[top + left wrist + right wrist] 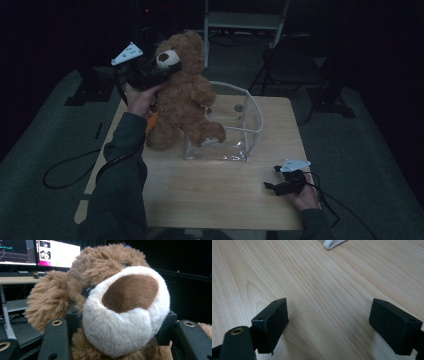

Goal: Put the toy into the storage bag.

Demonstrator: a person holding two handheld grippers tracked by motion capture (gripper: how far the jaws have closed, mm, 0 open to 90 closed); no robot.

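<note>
A brown teddy bear [182, 100] is held upright at the table's back left, one leg hanging into a clear plastic box [250, 120]. My left gripper [167, 67] is shut on the bear's head. In the left gripper view its black jaws press both sides of the white muzzle [125, 315], so the left gripper [122, 322] is filled with plush. My right gripper [272, 177] rests low over the wooden table [210, 195] at the front right. Its jaws stand wide apart around bare wood, the right gripper [329, 322] open and holding nothing.
A small orange object [151, 120] peeks out behind the bear's left side. The box's white corner [332, 243] lies ahead of the right gripper. A folding chair [285, 60] and stands sit beyond the table. Monitors [57, 253] glow behind the bear.
</note>
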